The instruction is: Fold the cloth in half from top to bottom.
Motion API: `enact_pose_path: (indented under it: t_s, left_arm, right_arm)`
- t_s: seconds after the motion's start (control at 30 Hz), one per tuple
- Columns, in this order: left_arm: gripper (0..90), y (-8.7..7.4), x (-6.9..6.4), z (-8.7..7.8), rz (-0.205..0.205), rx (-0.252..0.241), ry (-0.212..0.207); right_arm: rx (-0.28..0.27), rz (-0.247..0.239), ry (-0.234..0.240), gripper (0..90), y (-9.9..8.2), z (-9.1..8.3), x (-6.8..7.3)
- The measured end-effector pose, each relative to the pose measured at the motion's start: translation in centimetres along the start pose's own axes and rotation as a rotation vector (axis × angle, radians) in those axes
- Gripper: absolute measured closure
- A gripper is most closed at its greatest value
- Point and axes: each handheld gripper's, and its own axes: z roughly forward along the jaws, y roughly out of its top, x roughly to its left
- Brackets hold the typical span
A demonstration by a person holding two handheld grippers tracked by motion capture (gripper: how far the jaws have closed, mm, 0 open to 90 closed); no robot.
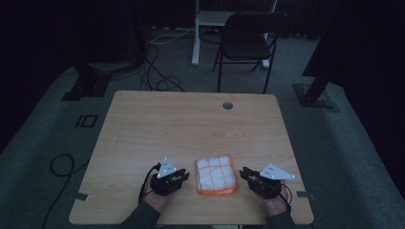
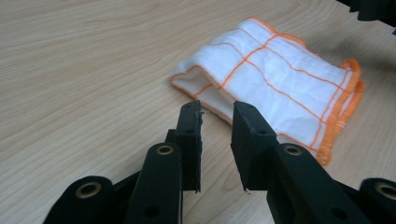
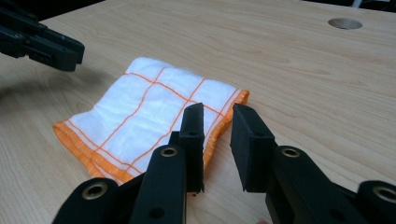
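Folded orange-checked cloth (image 1: 217, 175) at the worktop (image 1: 191, 124) near edge, tongs flanking, both apart from it.
Left tongs (image 2: 216, 114) and right tongs (image 3: 217, 116) slightly spread, empty; next likely: pinch a cloth edge.

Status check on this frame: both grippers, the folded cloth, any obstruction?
Left gripper open, empty, beside the cloth. Right gripper open, empty, opposite side. Cloth folded flat on table. Nothing in the way.
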Motion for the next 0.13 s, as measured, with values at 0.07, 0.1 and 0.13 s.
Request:
enact_pose_path:
  t_s: [0.07, 0.1, 0.13]
  left_arm:
    - [73.9, -0.04, 0.19, -0.03, -0.004, -0.002, 0.007]
    - [73.9, -0.06, 0.31, -0.09, -0.004, -0.002, 0.009]
    - [74.0, -0.07, 0.44, -0.14, -0.005, 0.0, 0.012]
  right_arm:
    - [0.001, 0.002, -0.003, 74.7, -0.06, -0.03, -0.12]
    - [0.002, 0.005, -0.004, 74.8, -0.08, -0.05, -0.17]
    - [0.002, 0.007, -0.005, 75.0, -0.1, -0.07, -0.22]
